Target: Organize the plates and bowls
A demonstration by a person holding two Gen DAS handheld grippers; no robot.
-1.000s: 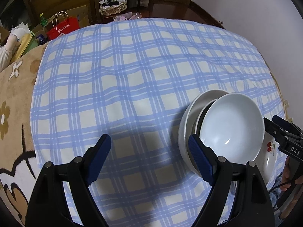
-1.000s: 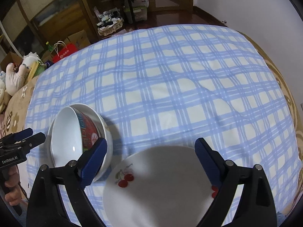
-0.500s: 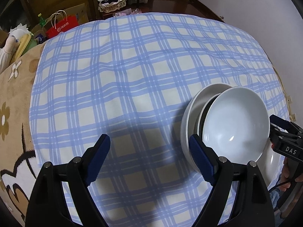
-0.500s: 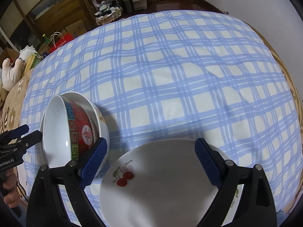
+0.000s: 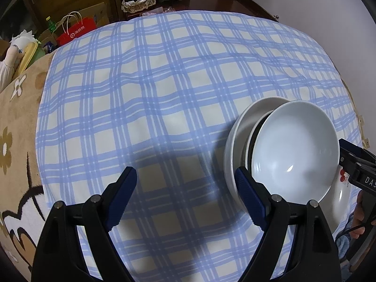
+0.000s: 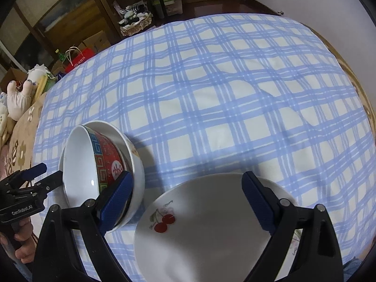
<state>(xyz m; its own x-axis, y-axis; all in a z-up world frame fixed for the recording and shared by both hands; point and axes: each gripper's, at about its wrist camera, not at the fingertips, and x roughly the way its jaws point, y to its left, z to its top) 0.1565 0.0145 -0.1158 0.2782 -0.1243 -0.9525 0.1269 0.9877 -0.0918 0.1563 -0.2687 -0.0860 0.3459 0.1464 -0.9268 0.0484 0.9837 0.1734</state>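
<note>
Little has moved since a second ago: both grippers hang over the same spots on the checked cloth (image 5: 164,89), and the dishes have only slid slightly in each frame as the views tipped. In the left wrist view the left gripper (image 5: 185,195) stands released, jaws wide with only cloth between them; its right pad sits just in front of the outer bowl's rim at lower right, and I cannot tell whether it touches. The bowls (image 5: 291,150) are nested at right centre, a white inner bowl tilted inside a larger pale one (image 5: 237,138). In the right wrist view the same nest (image 6: 94,162) lies at left centre, and the inner bowl shows a red and blue patterned outside. The right gripper (image 6: 188,195) is also released, its jaws spread over the far rim of the cherry plate (image 6: 202,230), which lies flat on the cloth at bottom centre, just beside the bowls. Its left pad overlaps the bowls' near edge in the picture; contact is unclear. A hand (image 6: 23,242) grips the left tool's handle at lower left. Beyond the cloth, at upper left, stand a red bag (image 5: 77,30) and a basket (image 5: 138,0).
</note>
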